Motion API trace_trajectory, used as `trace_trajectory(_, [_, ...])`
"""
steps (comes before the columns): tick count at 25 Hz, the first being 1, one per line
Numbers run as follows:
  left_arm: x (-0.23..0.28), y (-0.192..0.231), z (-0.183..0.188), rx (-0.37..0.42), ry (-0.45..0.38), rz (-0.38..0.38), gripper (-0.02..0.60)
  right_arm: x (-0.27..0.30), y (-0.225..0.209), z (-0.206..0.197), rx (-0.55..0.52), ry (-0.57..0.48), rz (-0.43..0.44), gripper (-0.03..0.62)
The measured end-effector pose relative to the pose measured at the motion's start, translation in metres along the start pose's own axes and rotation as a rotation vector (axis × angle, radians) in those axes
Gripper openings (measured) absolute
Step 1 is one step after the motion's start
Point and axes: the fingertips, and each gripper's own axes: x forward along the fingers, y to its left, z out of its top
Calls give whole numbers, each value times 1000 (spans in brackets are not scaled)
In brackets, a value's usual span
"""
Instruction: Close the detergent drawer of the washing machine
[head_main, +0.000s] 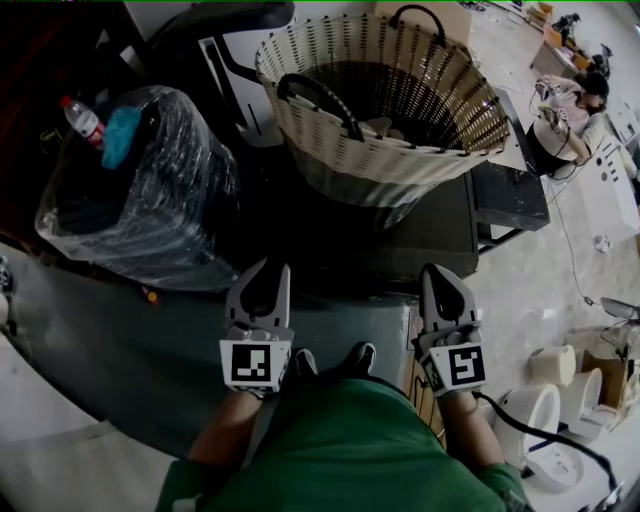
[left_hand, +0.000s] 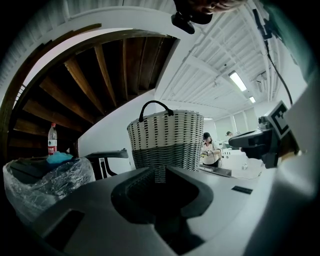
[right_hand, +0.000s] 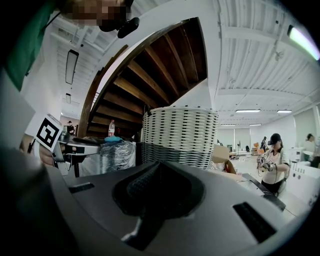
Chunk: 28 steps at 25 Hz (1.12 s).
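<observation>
The white left gripper (head_main: 263, 272) and right gripper (head_main: 441, 275) hung closed and empty; no detergent drawer showed, so progress was unclear.

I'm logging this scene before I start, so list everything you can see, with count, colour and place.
basket: one, cream and dark weave, black handles, top centre
bin: one, wrapped in clear plastic, left of the basket
bottle: one, clear, red cap, on the bin's far side
cloth: one, blue, on top of the bin
rolls: about three, white, floor at lower right
bystander: one, dark cap, top right
shoes: two, dark, bottom centre
shirt: one, green, bottom
left gripper: one, white, shut, empty
right gripper: one, white, shut, empty
</observation>
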Motion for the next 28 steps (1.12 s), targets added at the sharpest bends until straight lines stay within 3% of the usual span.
trace_trajectory(28, [11, -9, -8, 3, 32, -14, 80, 3, -6, -6, 0, 24, 14, 23])
